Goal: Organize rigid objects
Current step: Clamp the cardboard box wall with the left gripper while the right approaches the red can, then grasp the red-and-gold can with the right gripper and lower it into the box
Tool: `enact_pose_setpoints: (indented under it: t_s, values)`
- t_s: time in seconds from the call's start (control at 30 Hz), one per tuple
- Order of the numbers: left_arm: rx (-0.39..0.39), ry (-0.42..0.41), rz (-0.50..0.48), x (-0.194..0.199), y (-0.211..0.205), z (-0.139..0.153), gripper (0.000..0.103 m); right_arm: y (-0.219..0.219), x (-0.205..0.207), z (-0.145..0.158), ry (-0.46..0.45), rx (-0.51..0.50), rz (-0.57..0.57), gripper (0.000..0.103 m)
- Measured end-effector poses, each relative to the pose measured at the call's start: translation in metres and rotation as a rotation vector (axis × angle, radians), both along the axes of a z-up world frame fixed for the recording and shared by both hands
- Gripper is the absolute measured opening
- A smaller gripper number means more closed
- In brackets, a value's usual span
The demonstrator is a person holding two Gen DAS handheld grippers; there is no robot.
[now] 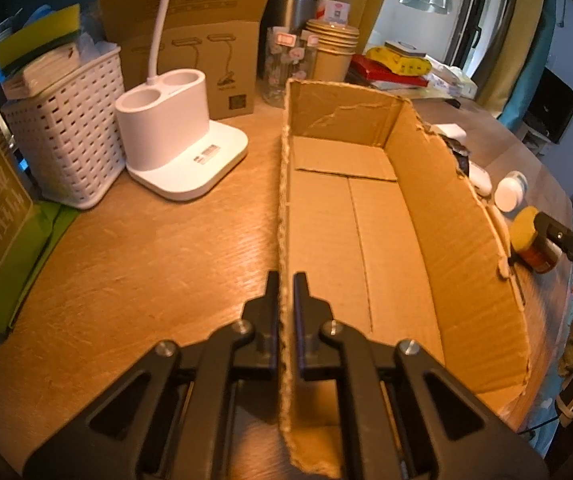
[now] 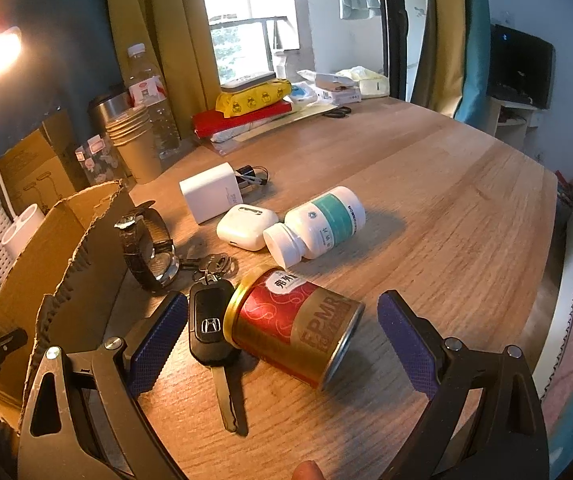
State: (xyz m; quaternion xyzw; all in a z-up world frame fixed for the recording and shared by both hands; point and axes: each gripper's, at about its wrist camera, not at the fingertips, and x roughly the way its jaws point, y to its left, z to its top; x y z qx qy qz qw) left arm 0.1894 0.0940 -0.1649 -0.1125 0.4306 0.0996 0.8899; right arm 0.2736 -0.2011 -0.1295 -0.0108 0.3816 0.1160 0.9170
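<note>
My left gripper [image 1: 285,284] is shut on the near left wall of an open cardboard box [image 1: 366,232] with nothing in it. My right gripper [image 2: 282,320] is open, its jaws either side of a red and gold can [image 2: 294,324] lying on its side and a black car key [image 2: 208,330]. Beyond lie a white pill bottle [image 2: 318,224], a white earbud case [image 2: 246,226], a black wristwatch [image 2: 148,248], a key ring [image 2: 214,264] and a white charger block [image 2: 210,196]. The can [image 1: 532,240] and the bottle [image 1: 510,192] also show right of the box in the left wrist view.
A white lamp base [image 1: 182,140] and a white woven basket [image 1: 70,136] stand left of the box. Paper cups [image 2: 136,140], a water bottle [image 2: 150,100], a steel flask and stacked packets [image 2: 250,108] line the table's back. The box's torn right wall [image 2: 66,264] is close to my right gripper.
</note>
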Motion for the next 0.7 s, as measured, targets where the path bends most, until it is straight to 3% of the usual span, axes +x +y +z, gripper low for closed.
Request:
enact_pose_setpoints:
  t_s: [0.4,0.47,0.5,0.7]
  values:
    - [-0.006,-0.014,-0.025,-0.003,-0.002,0.0,0.006,0.004,0.013,-0.01,0.023,-0.036,-0.028,0.097]
    - [-0.006,-0.014,-0.027,-0.003,-0.001,0.0,0.006,0.004,0.015,-0.012,0.027,-0.044,-0.038,0.092]
    - [-0.007,-0.014,-0.029,-0.003,-0.001,-0.001,0.006,0.004,0.016,-0.013,0.032,-0.055,-0.044,0.081]
    - [-0.011,-0.019,-0.035,-0.003,0.0,-0.002,0.006,0.004,0.015,-0.012,0.026,-0.073,-0.035,0.08]
